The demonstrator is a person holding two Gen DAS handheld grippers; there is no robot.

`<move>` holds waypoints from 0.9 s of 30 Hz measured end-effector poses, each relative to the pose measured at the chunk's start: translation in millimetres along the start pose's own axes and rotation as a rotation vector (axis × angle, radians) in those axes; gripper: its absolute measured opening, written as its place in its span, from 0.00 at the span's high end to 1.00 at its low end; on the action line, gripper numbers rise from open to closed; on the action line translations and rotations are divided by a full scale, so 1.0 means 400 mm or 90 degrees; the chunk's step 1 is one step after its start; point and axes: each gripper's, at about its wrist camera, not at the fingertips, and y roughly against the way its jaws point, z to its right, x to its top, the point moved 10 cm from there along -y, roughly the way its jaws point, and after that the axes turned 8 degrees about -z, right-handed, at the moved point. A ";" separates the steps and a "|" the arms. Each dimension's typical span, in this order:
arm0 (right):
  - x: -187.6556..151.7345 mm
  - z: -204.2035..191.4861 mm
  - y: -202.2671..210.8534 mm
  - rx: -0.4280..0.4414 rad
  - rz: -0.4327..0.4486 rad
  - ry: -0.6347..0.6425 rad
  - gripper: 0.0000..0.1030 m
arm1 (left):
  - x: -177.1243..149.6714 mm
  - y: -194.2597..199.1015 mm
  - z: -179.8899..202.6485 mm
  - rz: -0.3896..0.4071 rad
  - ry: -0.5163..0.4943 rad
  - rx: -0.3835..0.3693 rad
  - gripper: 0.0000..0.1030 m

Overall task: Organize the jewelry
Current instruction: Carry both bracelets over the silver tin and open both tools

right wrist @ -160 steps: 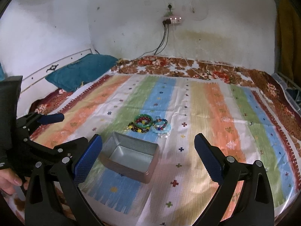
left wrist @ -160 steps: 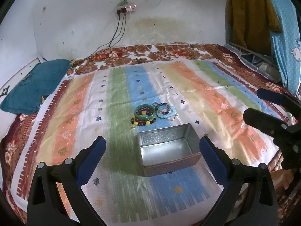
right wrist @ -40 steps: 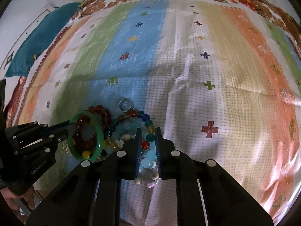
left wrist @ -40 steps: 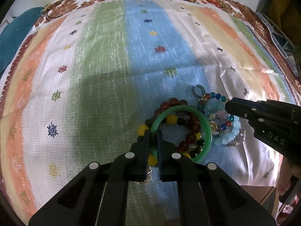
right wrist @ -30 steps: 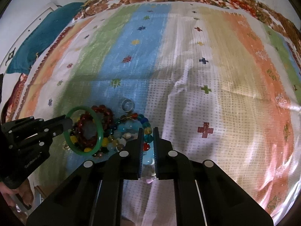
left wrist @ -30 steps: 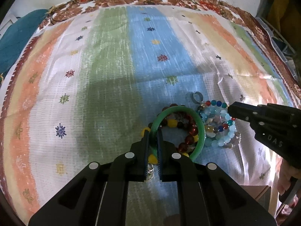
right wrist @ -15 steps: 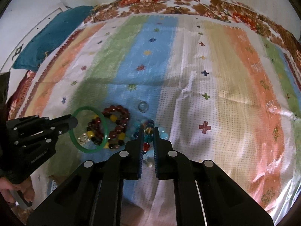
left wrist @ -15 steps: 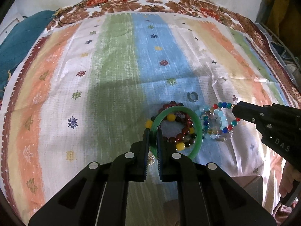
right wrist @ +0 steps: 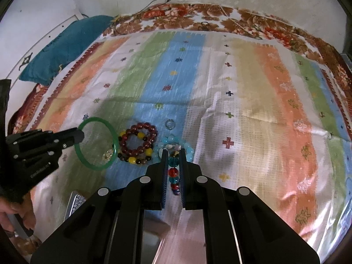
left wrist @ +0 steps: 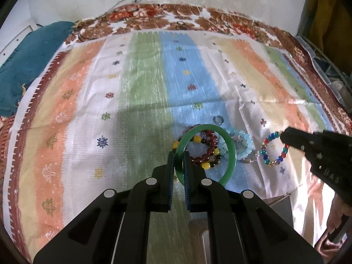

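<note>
My left gripper (left wrist: pixel 178 155) is shut on a green bangle (left wrist: pixel 231 147) and holds it lifted above the striped bedspread; it also shows in the right wrist view (right wrist: pixel 113 136). My right gripper (right wrist: pixel 172 153) is shut on a multicoloured bead bracelet (right wrist: pixel 173 172), which hangs from its tips in the left wrist view (left wrist: pixel 265 154). On the cloth lie a dark red and yellow bead bracelet (right wrist: pixel 138 144), a pale blue bead bracelet (right wrist: pixel 189 149) and a small ring (right wrist: pixel 169 124). The metal tin (right wrist: pixel 76 200) is near the bottom edge.
A teal pillow (right wrist: pixel 63 46) lies at the far left of the bed. A floral brown border (right wrist: pixel 198 19) runs along the wall side. A small clear charm (right wrist: pixel 107 155) lies on the cloth under the bangle. Cables hang down the wall.
Both grippers have risen and drawn back. The green bangle has come off the pile with the left gripper; the multicoloured bracelet has come off the pale blue one with the right gripper.
</note>
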 end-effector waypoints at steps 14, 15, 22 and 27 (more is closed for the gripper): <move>-0.009 -0.075 0.147 0.013 0.072 0.031 0.90 | -0.031 0.097 0.053 0.037 -0.018 -0.017 0.93; -0.010 -0.080 0.155 0.016 0.076 0.031 0.90 | -0.035 0.105 0.056 0.041 -0.019 -0.017 0.93; -0.031 -0.100 0.203 0.034 0.097 0.024 0.90 | -0.062 0.139 0.065 0.052 -0.019 -0.008 0.93; -0.053 -0.106 0.229 0.036 0.107 0.020 0.90 | -0.086 0.162 0.071 0.059 -0.018 -0.013 0.93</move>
